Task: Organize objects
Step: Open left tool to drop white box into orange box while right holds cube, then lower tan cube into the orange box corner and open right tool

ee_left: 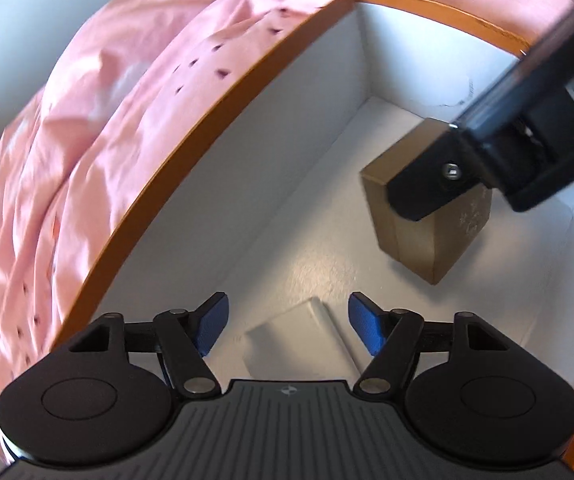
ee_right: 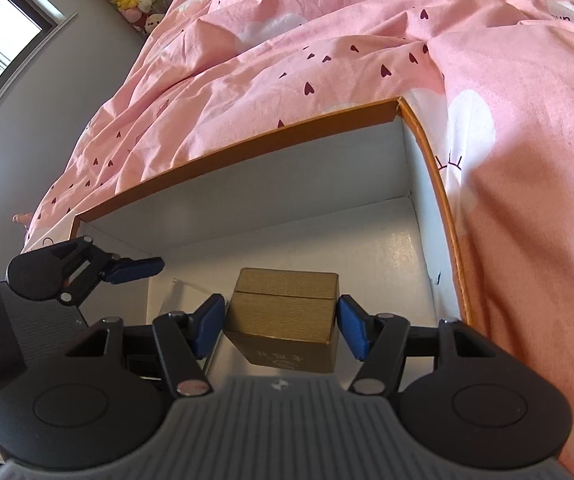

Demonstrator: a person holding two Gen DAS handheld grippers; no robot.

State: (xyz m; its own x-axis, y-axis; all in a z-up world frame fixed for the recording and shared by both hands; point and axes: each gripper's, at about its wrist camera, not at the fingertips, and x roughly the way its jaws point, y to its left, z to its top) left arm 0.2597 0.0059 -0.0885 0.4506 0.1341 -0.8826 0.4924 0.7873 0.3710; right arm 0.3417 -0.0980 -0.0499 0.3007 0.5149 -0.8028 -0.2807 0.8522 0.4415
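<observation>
Left gripper [ee_left: 287,330]: stood wide apart, its blue pads clear on both sides of the small white rectangular box [ee_left: 287,344] lying flat on the tray's floor; nothing was pinched.

Small white rectangular box: lay near the tray's long orange-edged wall, nearest the left camera. It looked light and stiff, probably thin card with a smooth finish. A hold across its two long sides seemed safest, with a gentle squeeze, since a hollow card shell would likely dent.

Right gripper [ee_right: 281,326]: its blue pads sat against the two opposite side faces of the gold-brown hinged cube box [ee_right: 283,320], so it was gripping that box.

Gold-brown hinged cube box: was inside the tray, farther from the long wall than the white box, toward the middle of the floor; whether it rested on the floor or hung just above it could not be told. A seam ran around it, so the lid may swing open. Its brushed faces looked hard and somewhat slippery, and it was probably heavier than the white box. Gripping below the seam, on the base, seemed wise.

Large orange-rimmed white cardboard tray [ee_right: 247,148]: rigid, shallow, sitting on the bed.

Pink heart-print quilt [ee_right: 327,40]: soft and rumpled beyond the tray's far wall, so the tray may shift or tilt if pushed.
</observation>
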